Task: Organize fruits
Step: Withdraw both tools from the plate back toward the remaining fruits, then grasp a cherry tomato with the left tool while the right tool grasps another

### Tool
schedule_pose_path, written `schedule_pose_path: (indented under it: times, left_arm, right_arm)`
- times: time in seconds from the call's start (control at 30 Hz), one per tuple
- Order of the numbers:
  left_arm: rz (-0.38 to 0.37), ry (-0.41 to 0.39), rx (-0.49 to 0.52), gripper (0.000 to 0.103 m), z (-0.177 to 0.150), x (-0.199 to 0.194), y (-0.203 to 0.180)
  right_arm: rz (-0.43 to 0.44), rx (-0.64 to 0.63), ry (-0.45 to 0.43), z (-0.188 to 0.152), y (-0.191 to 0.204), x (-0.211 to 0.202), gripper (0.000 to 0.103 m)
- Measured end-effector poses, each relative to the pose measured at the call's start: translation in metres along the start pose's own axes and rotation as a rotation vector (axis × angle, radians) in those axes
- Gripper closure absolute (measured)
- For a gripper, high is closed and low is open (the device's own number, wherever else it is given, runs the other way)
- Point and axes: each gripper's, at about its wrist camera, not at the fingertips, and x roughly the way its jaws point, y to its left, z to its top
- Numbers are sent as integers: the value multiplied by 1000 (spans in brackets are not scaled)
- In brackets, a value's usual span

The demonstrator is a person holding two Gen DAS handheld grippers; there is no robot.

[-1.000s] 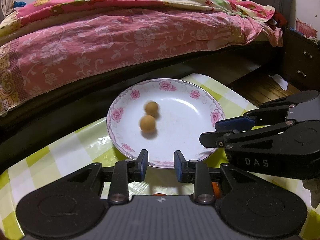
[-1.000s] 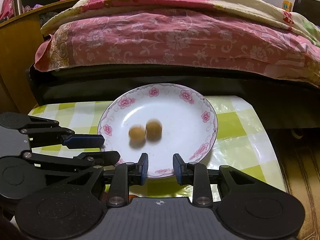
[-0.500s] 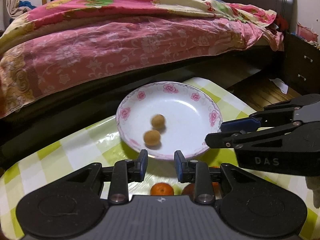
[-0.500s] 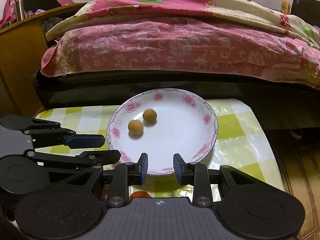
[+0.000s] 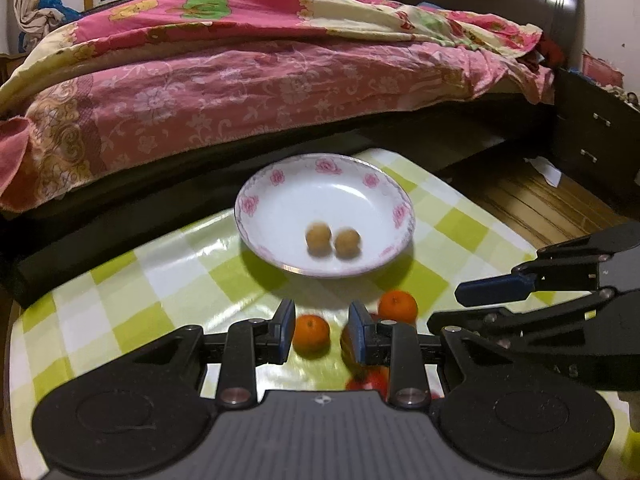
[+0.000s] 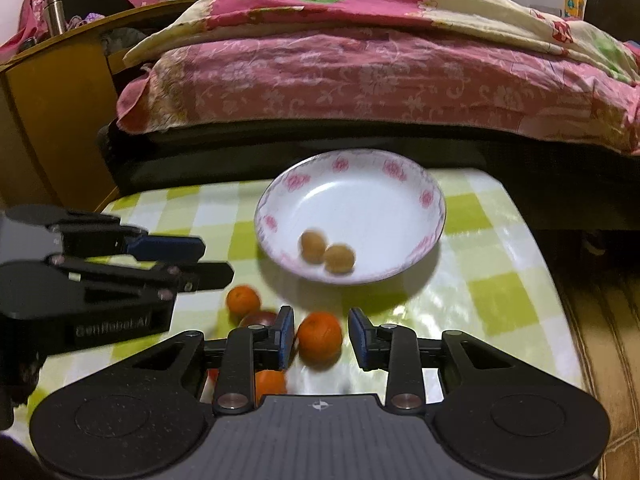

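Observation:
A white plate with pink flowers (image 5: 256, 204) (image 6: 434, 200) stands on the checked table and holds two small brown fruits (image 5: 319, 237) (image 6: 339, 258). Orange tangerines (image 5: 311, 333) (image 6: 320, 336) and a dark red fruit (image 6: 258, 317) lie on the cloth in front of the plate. My left gripper (image 5: 321, 330) is open and empty, with one tangerine seen between its fingers. My right gripper (image 6: 321, 334) is open and empty, with a tangerine between its fingers. Each gripper shows in the other's view, the right (image 5: 476, 304) and the left (image 6: 208, 258).
The table has a yellow-green checked cloth (image 5: 120, 304) (image 6: 492, 280). A bed with a pink floral quilt (image 5: 240, 80) (image 6: 360, 68) runs close behind it. A wooden cabinet (image 6: 52, 120) stands left, dark drawers (image 5: 592, 136) right, wooden floor (image 5: 532, 204) beyond the table's right edge.
Both grippers have drawn back from the plate and risen, so tangerines and a red fruit now show in front of the plate. The two brown fruits have rolled toward the plate's near side.

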Motion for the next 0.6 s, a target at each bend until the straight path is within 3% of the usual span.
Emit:
schedule_pose_path:
  times: [0.33,0.6]
  left_arm:
    - [-29,66,33,63,-27,-25,-4]
    - [-55,85,41,62,-33,-20,-6]
  right_arm:
    - [49,-18,83,-36,28,-14,70]
    - [52,-31,127,-48,37,3,70]
